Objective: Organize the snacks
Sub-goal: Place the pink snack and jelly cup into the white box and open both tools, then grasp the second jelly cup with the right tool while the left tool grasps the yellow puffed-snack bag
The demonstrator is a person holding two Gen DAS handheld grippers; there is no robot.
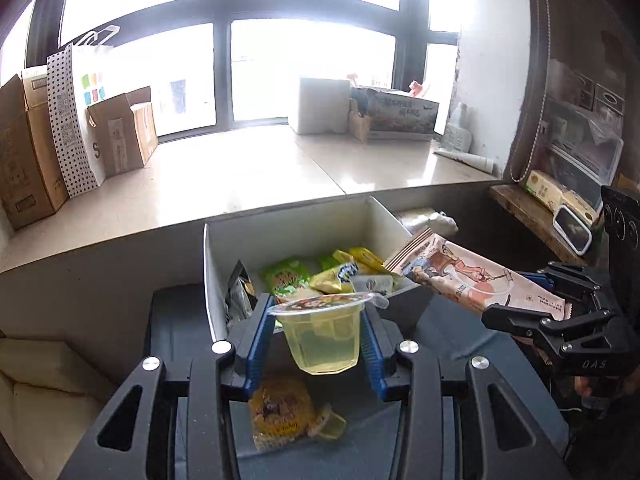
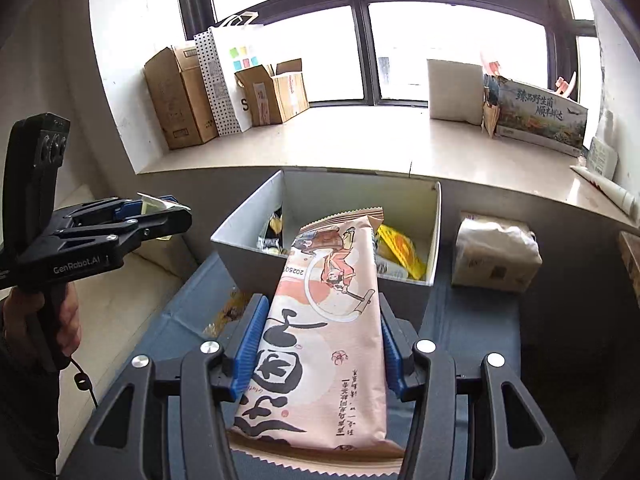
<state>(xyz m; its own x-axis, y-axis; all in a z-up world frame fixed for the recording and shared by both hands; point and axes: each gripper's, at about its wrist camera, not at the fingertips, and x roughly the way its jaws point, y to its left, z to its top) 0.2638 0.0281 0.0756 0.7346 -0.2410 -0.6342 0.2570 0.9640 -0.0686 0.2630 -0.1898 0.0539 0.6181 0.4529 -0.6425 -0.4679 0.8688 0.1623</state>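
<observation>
2 grippers clamped: left gripper (image 1: 316,344) grasping jelly cup (image 1: 326,332); right gripper (image 2: 324,344) grasping pink packet (image 2: 324,328).

Each wrist camera sits close behind its tool, facing the window. Both views share the white bin (image 1: 294,232) (image 2: 352,196) ahead and the windowsill beyond.

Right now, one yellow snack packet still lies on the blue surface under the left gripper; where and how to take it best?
Grip the yellow snack packet across its flat middle, coming from straight above. It lies flat, and a small jelly cup touches its right edge, so avoid that side.
</observation>
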